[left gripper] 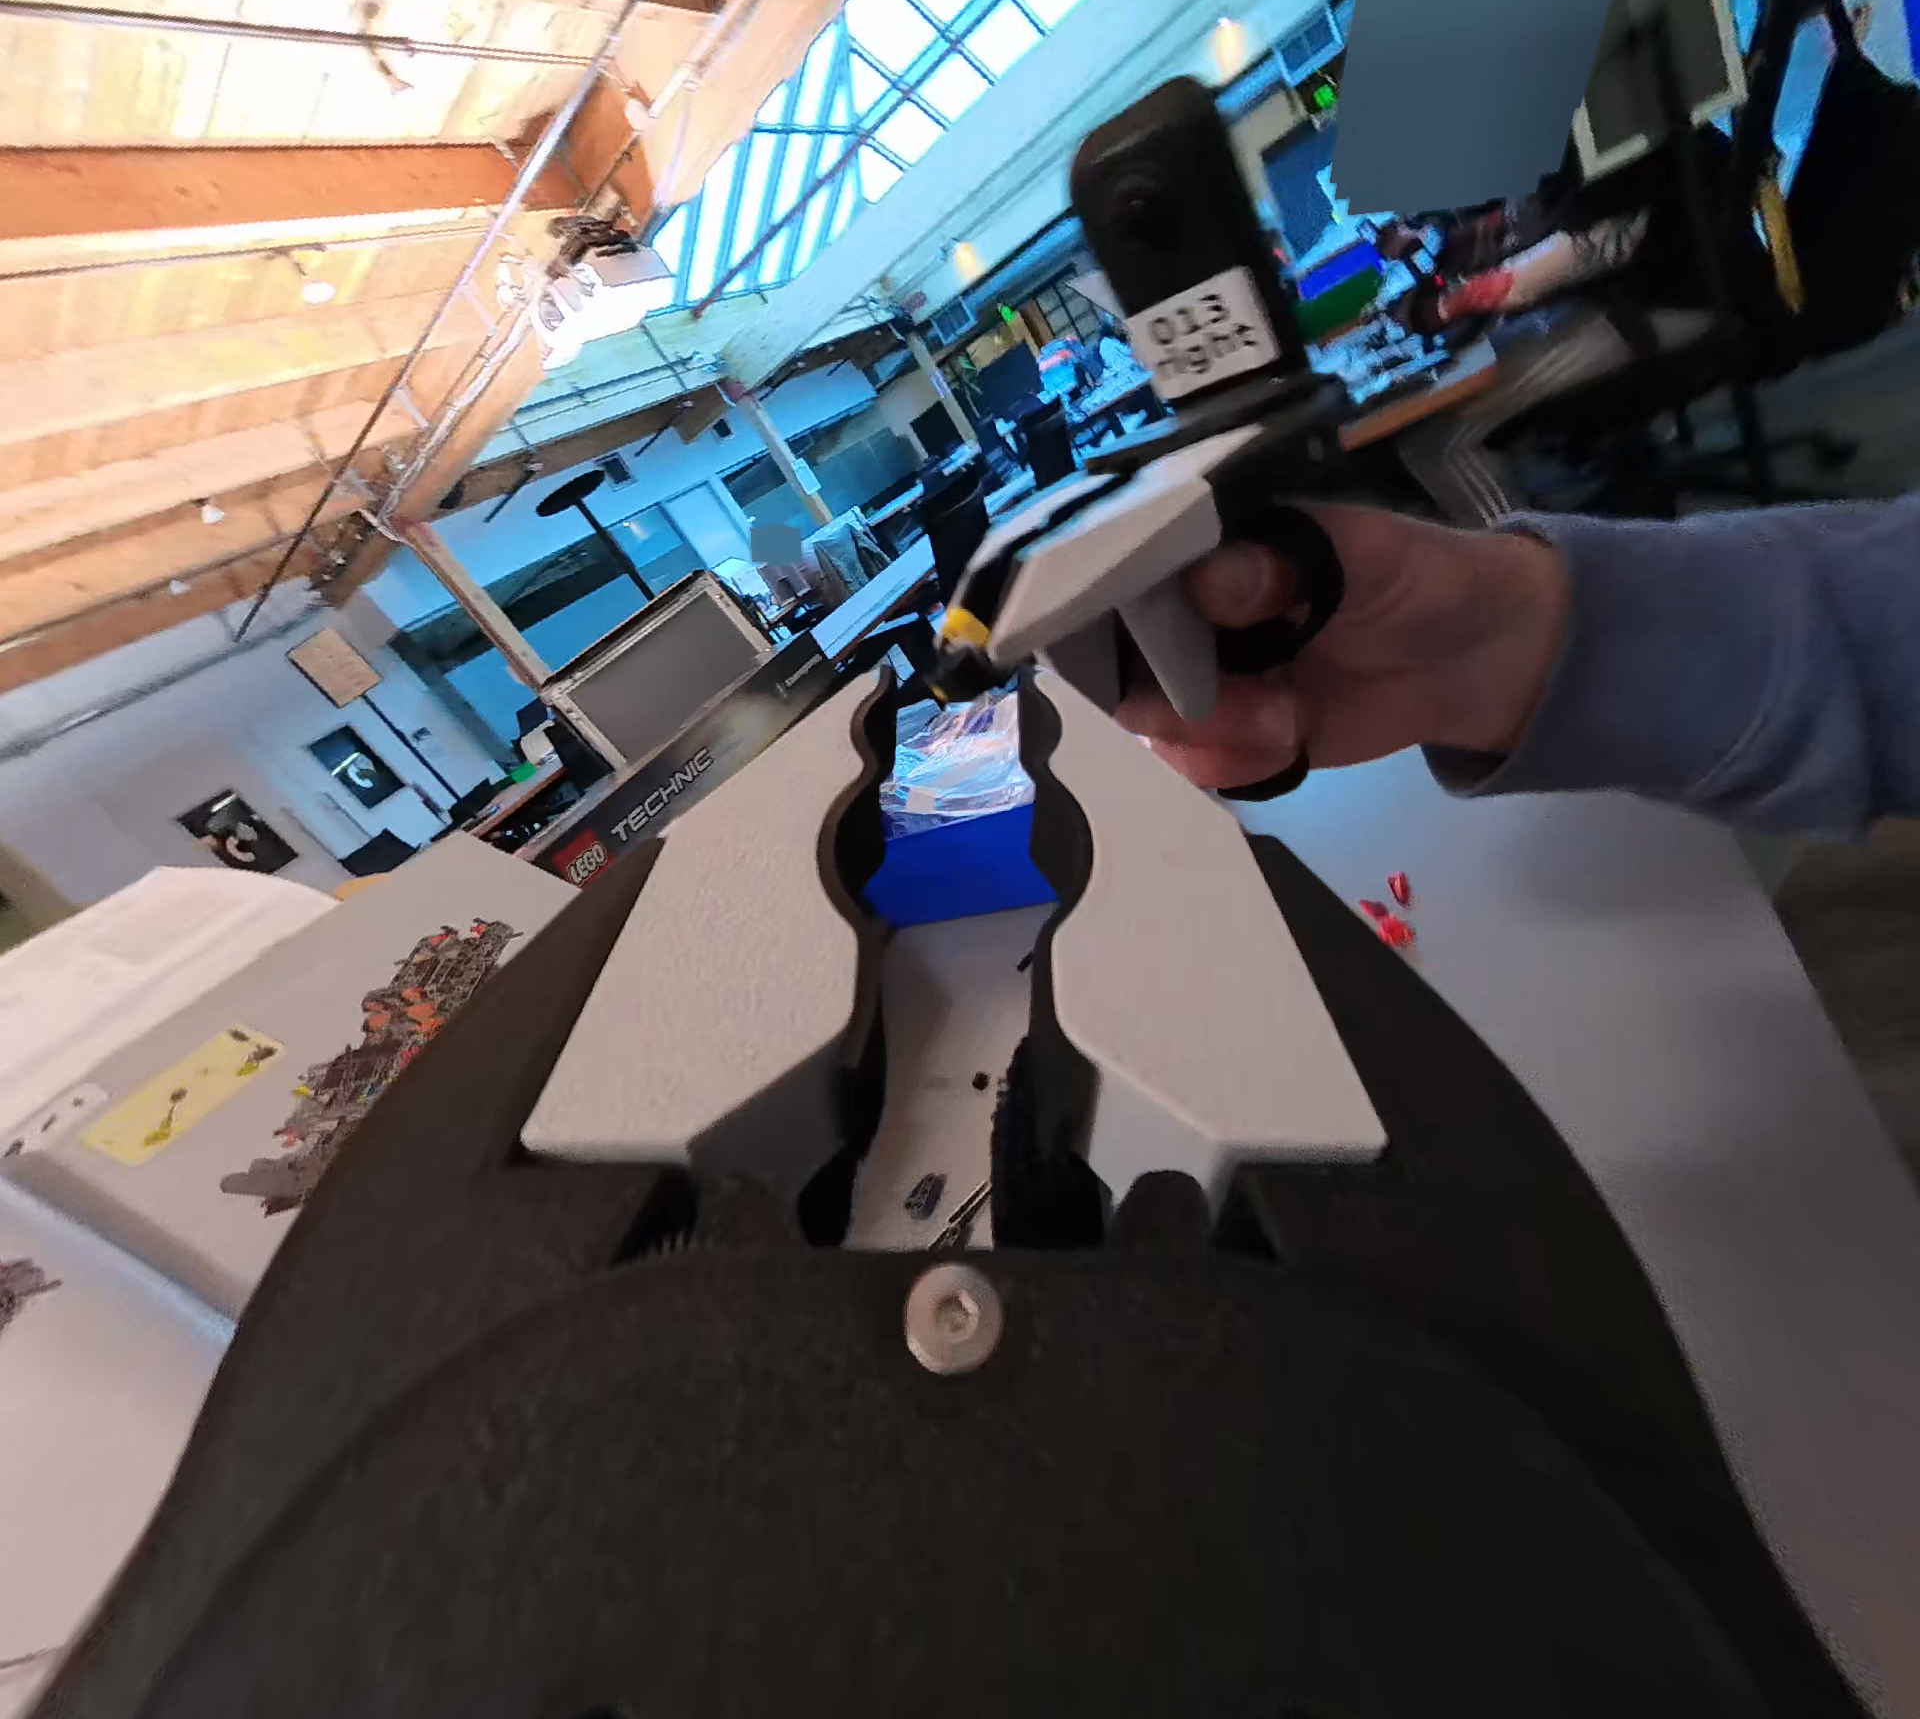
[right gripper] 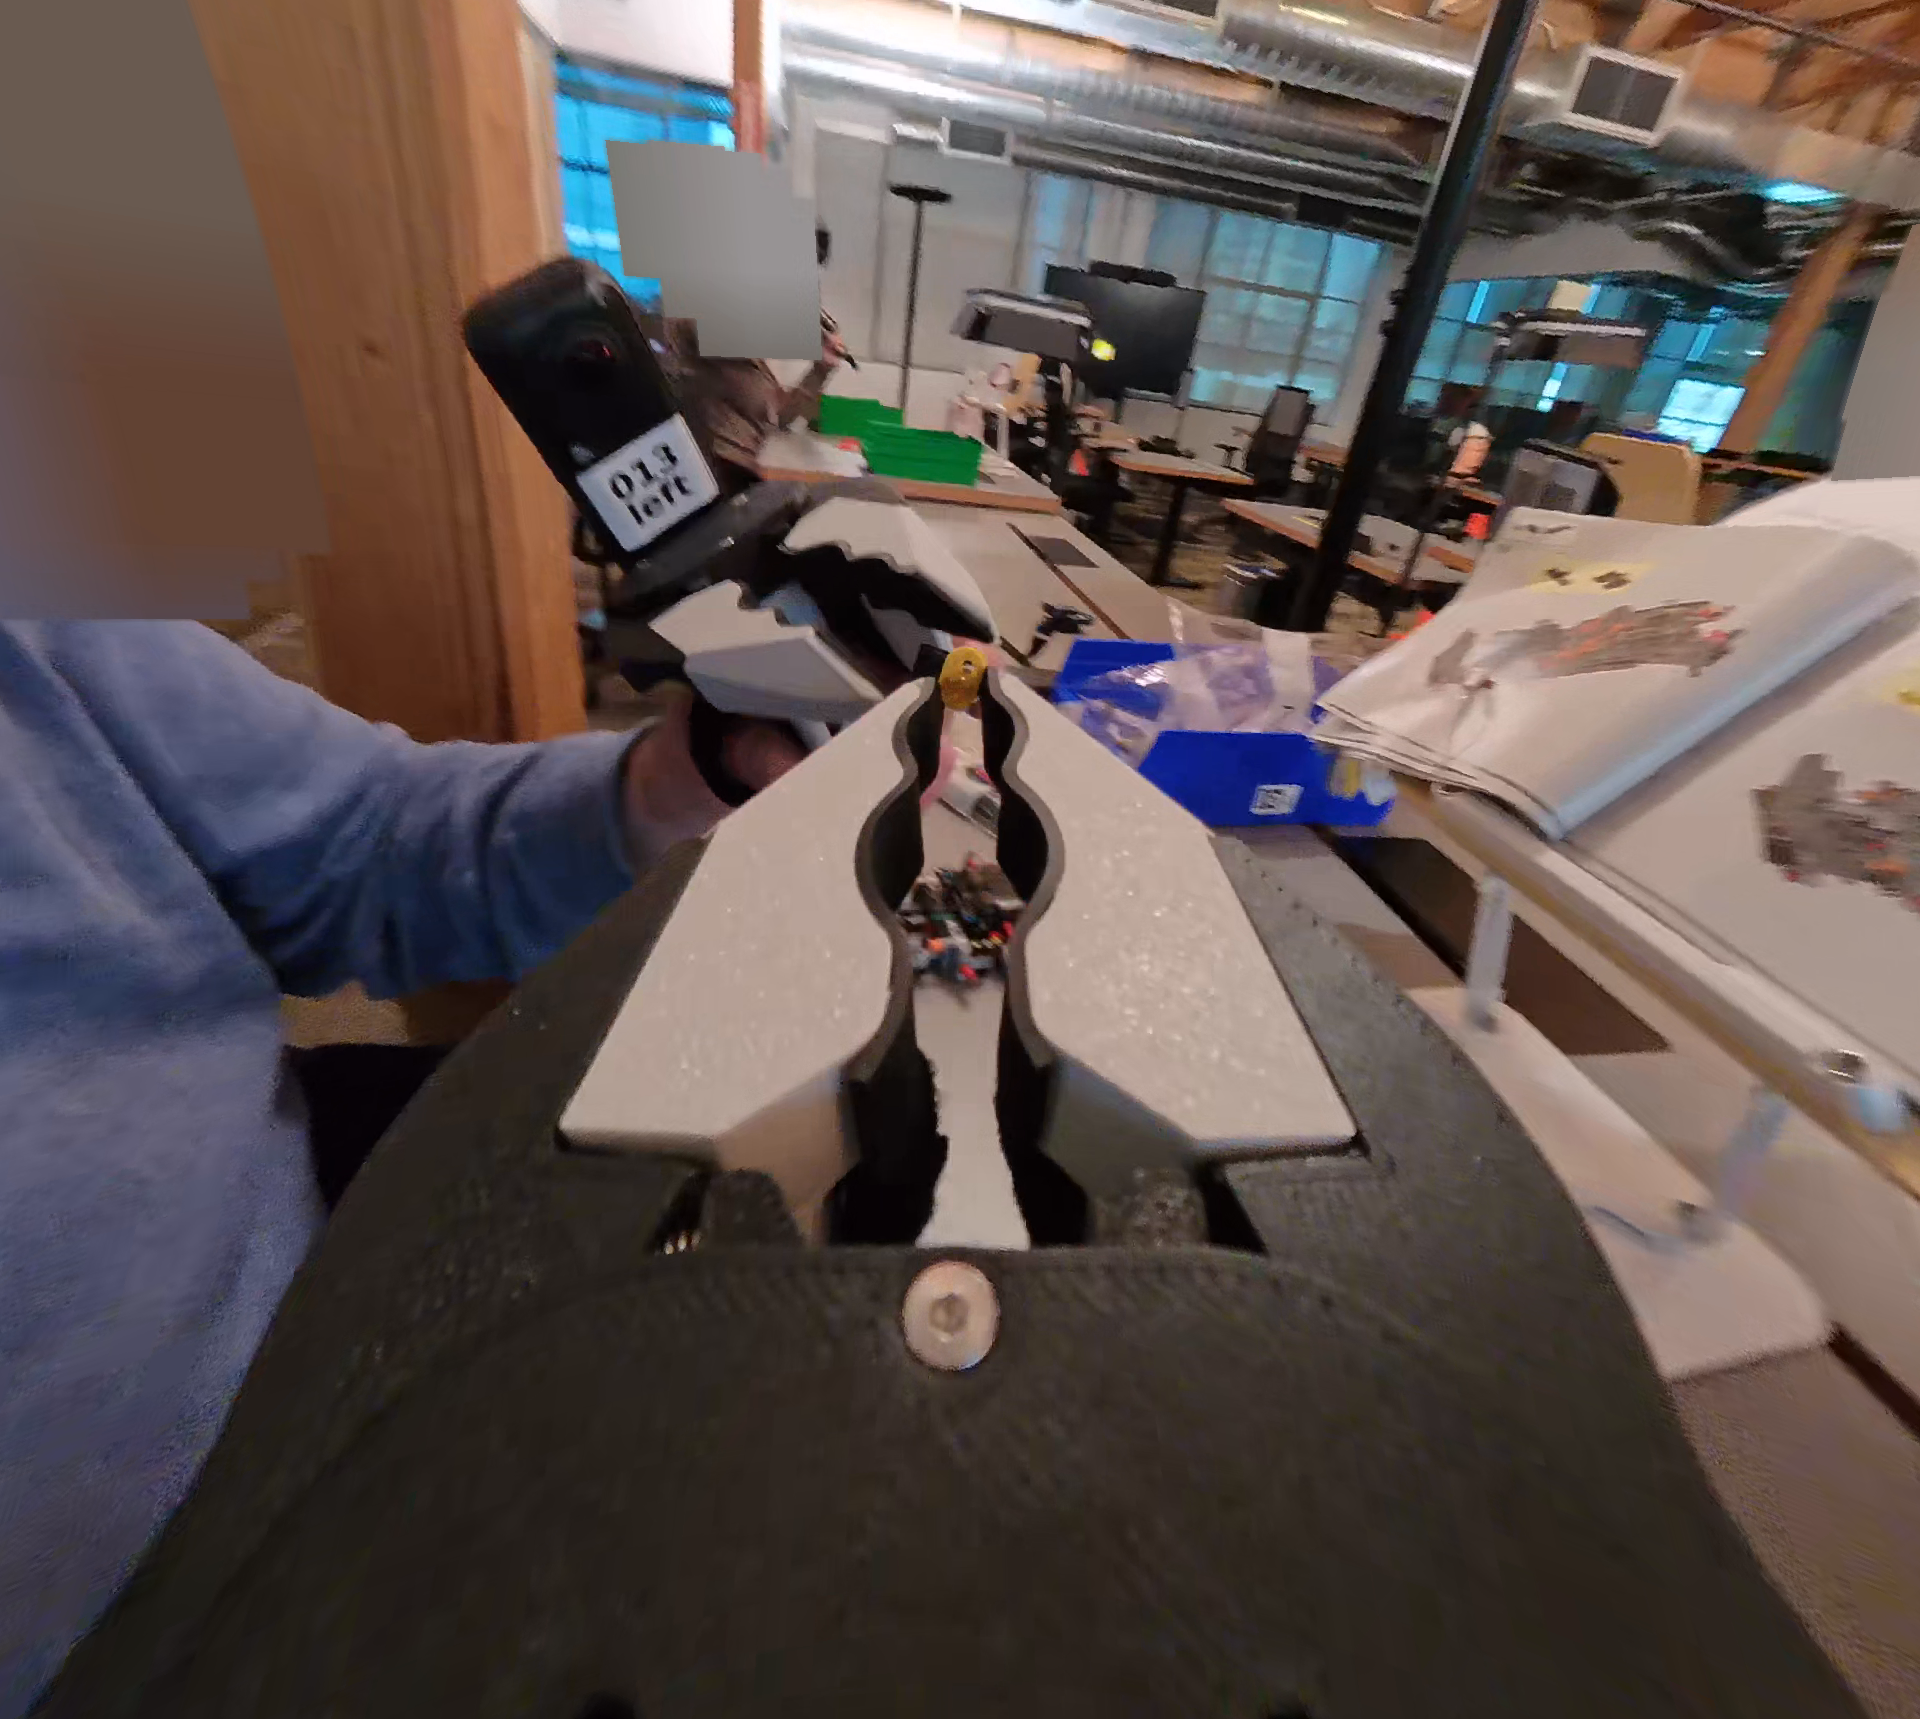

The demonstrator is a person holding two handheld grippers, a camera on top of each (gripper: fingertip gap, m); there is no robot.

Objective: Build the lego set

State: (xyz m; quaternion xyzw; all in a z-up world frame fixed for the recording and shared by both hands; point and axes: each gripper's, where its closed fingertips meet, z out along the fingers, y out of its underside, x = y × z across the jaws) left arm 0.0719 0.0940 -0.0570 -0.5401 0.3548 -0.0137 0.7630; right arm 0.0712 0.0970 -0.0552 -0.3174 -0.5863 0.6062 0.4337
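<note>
My right gripper (right gripper: 958,690) is shut on a small yellow lego piece (right gripper: 960,674) and holds it in the air above the table. In the left wrist view the right gripper (left gripper: 971,656) comes in from the upper right, held by a hand, with the yellow piece (left gripper: 964,627) and a small black part at its tip. My left gripper (left gripper: 956,693) is open and empty, with its fingertips on either side of that piece. It also shows in the right wrist view (right gripper: 914,646), jaws apart, just left of the yellow piece.
A blue bin (right gripper: 1226,760) with plastic bags stands on the white table (left gripper: 1558,942). An open instruction book (right gripper: 1558,682) rests on a stand at the right. A pile of small lego parts (right gripper: 956,926) lies below my right gripper. Red pieces (left gripper: 1392,911) and a black lego box (left gripper: 644,822) lie nearby. My left and right fingertips are right by each other.
</note>
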